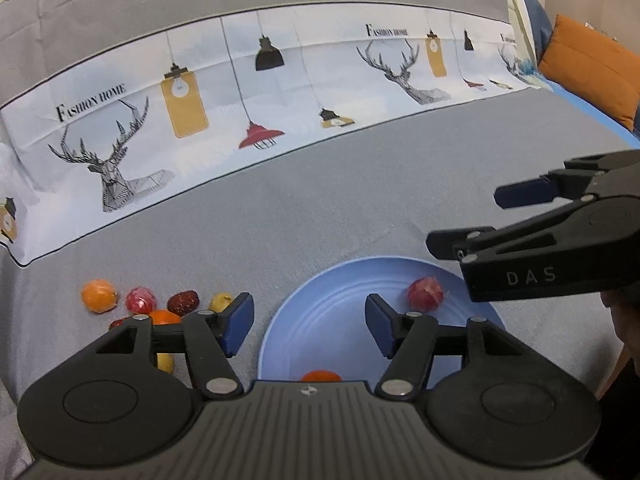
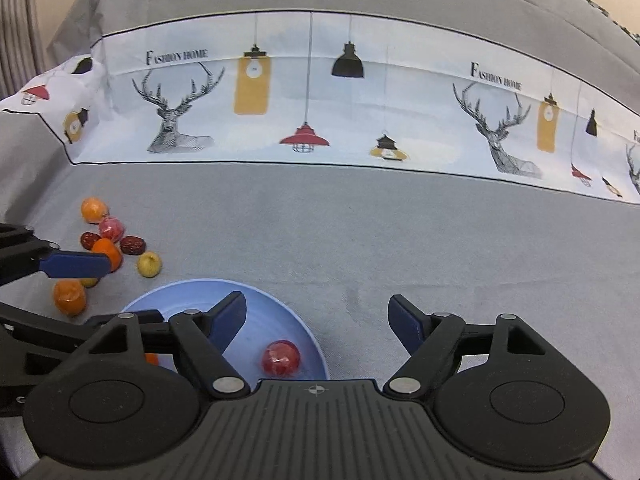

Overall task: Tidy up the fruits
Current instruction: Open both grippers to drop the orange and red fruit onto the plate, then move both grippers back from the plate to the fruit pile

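Both the left gripper [image 1: 310, 322] and right gripper [image 2: 318, 320] hung with fingers released and empty above the blue plate [image 1: 320, 292], which held a red fruit [image 1: 425, 294] and an orange one [image 1: 321, 376]. Judging by this, a drop was just done; next came fetching from the loose pile [image 2: 108, 246] beside the plate's left rim on the grey cloth [image 2: 360, 232].

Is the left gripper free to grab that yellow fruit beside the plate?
Probably yes. The left gripper is open and empty, and the yellow fruit lies on the cloth just beyond its left finger, with nothing over it. The other fruits sit farther left, the plate to the right.
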A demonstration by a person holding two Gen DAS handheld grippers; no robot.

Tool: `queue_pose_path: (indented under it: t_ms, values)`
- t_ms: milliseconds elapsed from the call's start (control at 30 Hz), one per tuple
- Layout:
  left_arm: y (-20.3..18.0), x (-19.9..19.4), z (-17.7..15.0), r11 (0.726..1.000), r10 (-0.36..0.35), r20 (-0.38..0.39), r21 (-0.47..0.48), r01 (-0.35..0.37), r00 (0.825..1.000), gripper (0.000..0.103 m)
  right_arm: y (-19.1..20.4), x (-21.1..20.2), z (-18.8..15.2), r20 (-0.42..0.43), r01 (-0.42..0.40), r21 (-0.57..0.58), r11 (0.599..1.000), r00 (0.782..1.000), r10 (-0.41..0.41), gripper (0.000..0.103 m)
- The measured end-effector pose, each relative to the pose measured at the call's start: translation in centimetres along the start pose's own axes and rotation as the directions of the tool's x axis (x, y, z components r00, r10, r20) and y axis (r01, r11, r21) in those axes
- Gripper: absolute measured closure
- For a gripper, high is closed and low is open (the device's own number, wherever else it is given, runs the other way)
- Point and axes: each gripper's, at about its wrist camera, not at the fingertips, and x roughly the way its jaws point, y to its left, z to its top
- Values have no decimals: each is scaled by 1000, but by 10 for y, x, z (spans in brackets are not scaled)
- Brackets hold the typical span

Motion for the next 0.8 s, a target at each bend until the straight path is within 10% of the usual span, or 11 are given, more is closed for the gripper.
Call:
queue_pose_path:
  t_ms: [633, 800]
  values:
    - [23, -12, 10, 992, 59, 70, -117, -51, 996, 35, 7, 1, 4, 5, -40, 2, 999, 999, 40, 41]
    - [30, -14, 11, 989, 46, 73, -147, -34, 996, 57, 6, 2, 5, 9, -51, 25, 998, 999, 51, 54]
